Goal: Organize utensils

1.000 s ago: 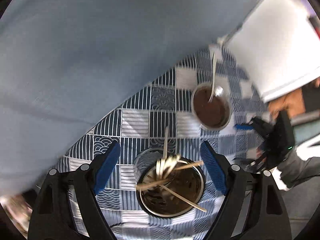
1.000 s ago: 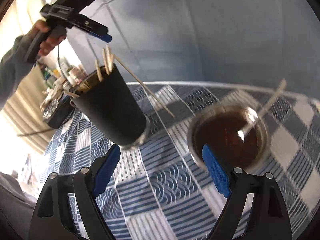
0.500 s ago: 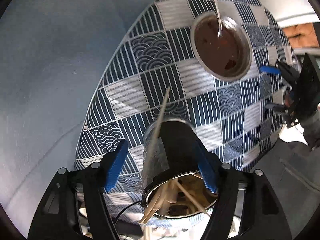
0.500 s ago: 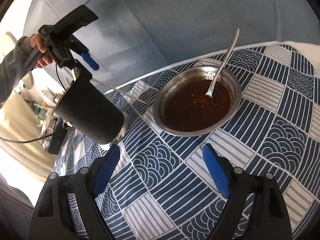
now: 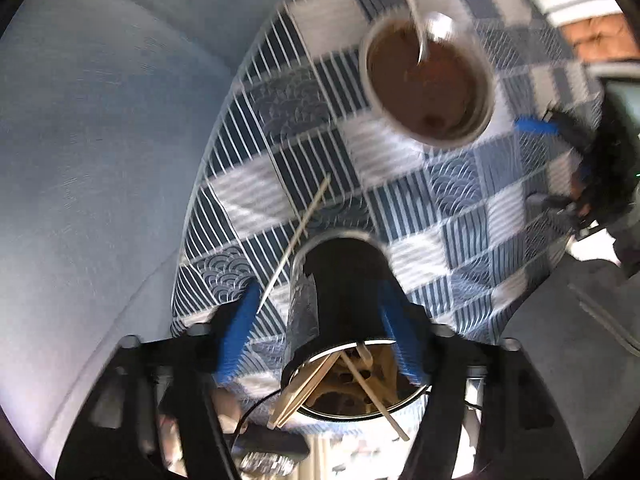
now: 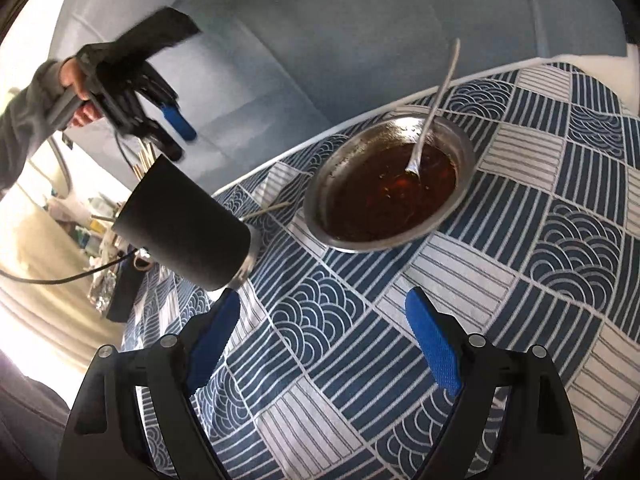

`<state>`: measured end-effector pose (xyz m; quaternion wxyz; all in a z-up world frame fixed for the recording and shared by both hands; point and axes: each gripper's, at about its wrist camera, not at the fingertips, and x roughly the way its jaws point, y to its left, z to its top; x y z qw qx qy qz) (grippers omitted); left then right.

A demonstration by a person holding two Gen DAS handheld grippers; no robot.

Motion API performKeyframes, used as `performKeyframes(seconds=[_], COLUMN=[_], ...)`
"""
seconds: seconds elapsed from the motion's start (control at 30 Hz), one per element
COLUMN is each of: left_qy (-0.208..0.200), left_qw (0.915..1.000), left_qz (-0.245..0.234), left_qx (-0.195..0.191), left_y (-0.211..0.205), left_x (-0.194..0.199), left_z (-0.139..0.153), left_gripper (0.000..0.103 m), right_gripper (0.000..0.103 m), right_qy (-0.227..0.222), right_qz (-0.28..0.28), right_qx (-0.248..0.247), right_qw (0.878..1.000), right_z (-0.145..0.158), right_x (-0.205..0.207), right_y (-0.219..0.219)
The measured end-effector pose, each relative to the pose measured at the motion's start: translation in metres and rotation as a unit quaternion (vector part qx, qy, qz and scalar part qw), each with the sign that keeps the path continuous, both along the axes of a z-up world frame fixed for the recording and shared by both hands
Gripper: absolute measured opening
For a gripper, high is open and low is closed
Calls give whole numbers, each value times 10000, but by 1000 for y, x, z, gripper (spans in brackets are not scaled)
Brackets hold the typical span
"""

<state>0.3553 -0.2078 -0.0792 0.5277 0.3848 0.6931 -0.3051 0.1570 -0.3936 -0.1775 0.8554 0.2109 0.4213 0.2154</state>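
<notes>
1. Blue-and-white patterned tablecloth (image 6: 460, 280) covers the table I am working over, with a pale blue wall behind its far edge.
2. My utensil holder (image 6: 184, 220), a black cup with a metal base, stands at the left of the cloth. A second ago my left gripper (image 5: 320, 332) looked straight down into it from above; now it has swung low and the blue pads sit either side of the cup's wall. I cannot tell from the blur whether the pads are pressing or only flanking the wall, though the gap looks narrower than a moment ago.
3. Wooden chopsticks (image 5: 320, 380) cross inside the holder's mouth, nearest my left camera. One loose chopstick (image 5: 296, 240) lies on the cloth just beside the holder, pointing toward the bowl.
4. I judge this means I am steadying or about to shift the holder, so the remaining pieces can go in.
5. My right gripper (image 6: 320, 336) hangs over the near cloth, jaws wide apart and holding nothing. It has dropped lower toward the table since a second ago.
6. Beyond it sits the metal bowl (image 6: 464, 152) of dark brown sauce with a metal spoon (image 6: 432, 116) leaning on its far rim, still unsorted.
7. Sauce on the spoon could drip, and the holder stands close to the bowl, so a careless reach may knock either.
</notes>
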Motion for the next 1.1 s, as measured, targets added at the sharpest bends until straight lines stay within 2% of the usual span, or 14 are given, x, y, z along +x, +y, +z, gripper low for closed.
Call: performKeyframes(seconds=[0.07, 0.2, 0.33, 0.4, 0.47, 0.67, 0.87, 1.0, 1.1], left_qy=[-299, -757, -1155, -1252, -1412, -1869, -2413, -2720, -3183], left_qw=[9987, 9919, 9846, 9811, 9747, 9559, 9385, 9269, 9151], left_qz=[286, 662, 910, 1054, 1297, 1728, 1857, 1861, 1752], left_qx=[-301, -776, -941, -1030, -1150, -1465, -1627, -1795, -1749], left_y=[11, 39, 76, 94, 118, 166, 190, 199, 204], left_x=[0, -15, -38, -48, -60, -101, -143, -177, -202], left_z=[22, 56, 74, 79, 84, 97, 105, 108, 107], left_gripper=[66, 76, 88, 90, 97, 97, 97, 97, 97], right_gripper=[80, 81, 82, 83, 84, 87, 89, 90, 90], right_qy=[34, 9, -172, -314, -411, -639, -161, -99, -137], right_qz=[-18, 62, 341, 523, 652, 869, 1080, 914, 898], right_qx=[-24, -123, -296, -469, -601, -1035, -1294, -1546, -1567], right_qw=[10000, 9999, 9988, 9970, 9952, 9888, 9856, 9837, 9835], right_z=[1, 8, 29, 43, 53, 84, 101, 116, 128], right_x=[-2, -2, -3, -5, -8, -19, -24, -32, -43], right_y=[1, 9, 31, 45, 57, 94, 129, 147, 157])
